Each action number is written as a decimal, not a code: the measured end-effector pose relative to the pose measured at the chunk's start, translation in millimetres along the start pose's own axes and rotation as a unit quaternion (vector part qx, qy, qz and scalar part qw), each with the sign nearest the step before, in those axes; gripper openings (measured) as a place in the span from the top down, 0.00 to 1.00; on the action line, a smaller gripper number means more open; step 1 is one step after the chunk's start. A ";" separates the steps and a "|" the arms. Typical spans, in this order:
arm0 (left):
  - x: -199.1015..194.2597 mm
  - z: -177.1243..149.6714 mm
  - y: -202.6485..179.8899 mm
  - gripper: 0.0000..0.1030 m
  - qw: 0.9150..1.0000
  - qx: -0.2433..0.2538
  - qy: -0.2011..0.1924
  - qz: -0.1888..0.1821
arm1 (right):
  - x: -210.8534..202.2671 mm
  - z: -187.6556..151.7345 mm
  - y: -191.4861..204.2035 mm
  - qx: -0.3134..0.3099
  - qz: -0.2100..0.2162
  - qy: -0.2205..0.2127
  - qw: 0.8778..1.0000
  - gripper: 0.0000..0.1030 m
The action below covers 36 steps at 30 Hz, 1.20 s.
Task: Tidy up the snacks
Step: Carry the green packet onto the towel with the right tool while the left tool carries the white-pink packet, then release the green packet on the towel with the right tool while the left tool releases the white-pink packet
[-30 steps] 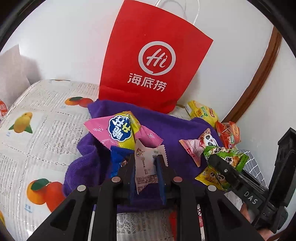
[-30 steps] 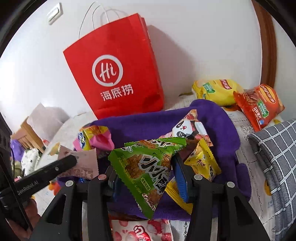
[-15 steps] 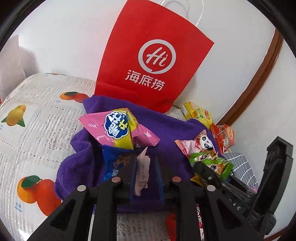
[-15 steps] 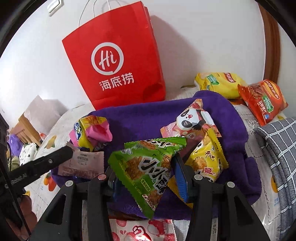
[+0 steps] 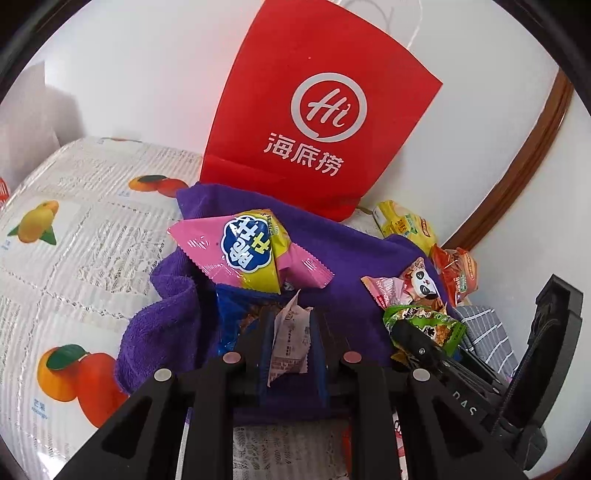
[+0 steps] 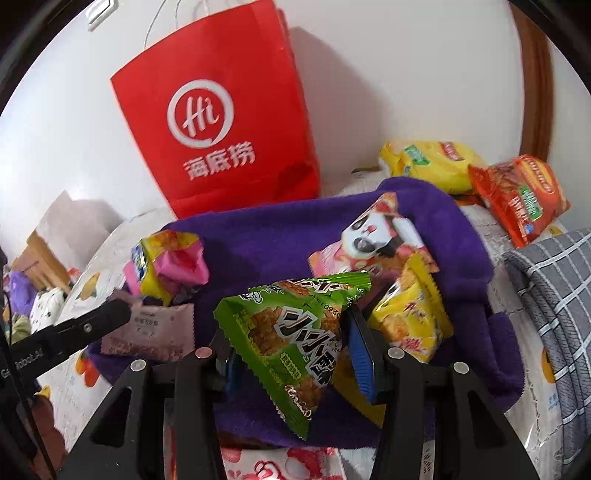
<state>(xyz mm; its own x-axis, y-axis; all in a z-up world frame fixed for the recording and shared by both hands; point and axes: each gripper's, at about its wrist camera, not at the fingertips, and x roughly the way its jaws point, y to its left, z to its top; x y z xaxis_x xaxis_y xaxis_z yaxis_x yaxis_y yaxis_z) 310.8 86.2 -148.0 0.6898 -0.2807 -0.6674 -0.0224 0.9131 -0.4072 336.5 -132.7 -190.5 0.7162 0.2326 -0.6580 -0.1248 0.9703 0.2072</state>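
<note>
With both grippers loaded, the step in hand looked like carry-to-bag. Left gripper (image 5: 290,345) was clamped on a small pale pink packet (image 5: 290,343), held edge-on above the near edge of the purple towel (image 5: 332,243). Right gripper (image 6: 291,350) was clamped on a green triangular snack pack (image 6: 291,332), also over the towel's near edge.

Likely target: the red paper bag (image 5: 314,110), standing upright against the wall just behind the towel. Its mouth was out of frame at the top, so I couldn't tell how wide it gaped. My read was that the next move needed a lift clear of the pile, then up and over the bag rim, one gripper at a time since they sat close together.

Left on the towel: pink-and-yellow pack (image 5: 251,254) and a blue pack (image 5: 229,317) just under it, panda pack (image 6: 373,240), yellow pack (image 6: 410,321) touching the right gripper's outer finger. Off the towel, to its right: yellow chip bag (image 6: 432,158), orange bag (image 6: 521,195), grey checked cloth (image 6: 554,295).

Obstructions: the pink-and-yellow pack sat directly between the left gripper and the bag; the bag's handles (image 6: 162,22) could snag.
</note>
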 end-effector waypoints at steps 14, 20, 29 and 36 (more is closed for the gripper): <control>-2.4 -1.3 -5.1 0.65 1.000 0.012 0.001 -0.010 | 0.4 3.0 -1.9 0.019 0.031 0.004 0.999 0.28; -2.0 -2.2 -3.9 0.59 1.000 0.010 0.007 -0.014 | -17.1 6.7 -7.6 0.030 0.030 -0.026 0.999 0.20; -4.1 -2.8 -4.8 0.46 1.000 0.008 0.005 -0.011 | -52.3 1.3 -17.9 0.047 0.061 -0.011 0.997 0.20; -7.8 -2.0 -7.0 0.46 1.000 0.001 0.005 -0.023 | -67.0 -39.9 -11.5 -0.003 0.046 0.041 0.998 0.20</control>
<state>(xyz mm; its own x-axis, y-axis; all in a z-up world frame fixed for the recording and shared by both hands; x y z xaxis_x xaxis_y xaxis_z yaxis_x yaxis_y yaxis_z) 304.1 81.3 -141.2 0.6827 -0.3245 -0.6547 0.0106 0.9003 -0.4351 262.5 -156.9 -177.7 0.6431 0.3252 -0.6933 -0.1918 0.9449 0.2653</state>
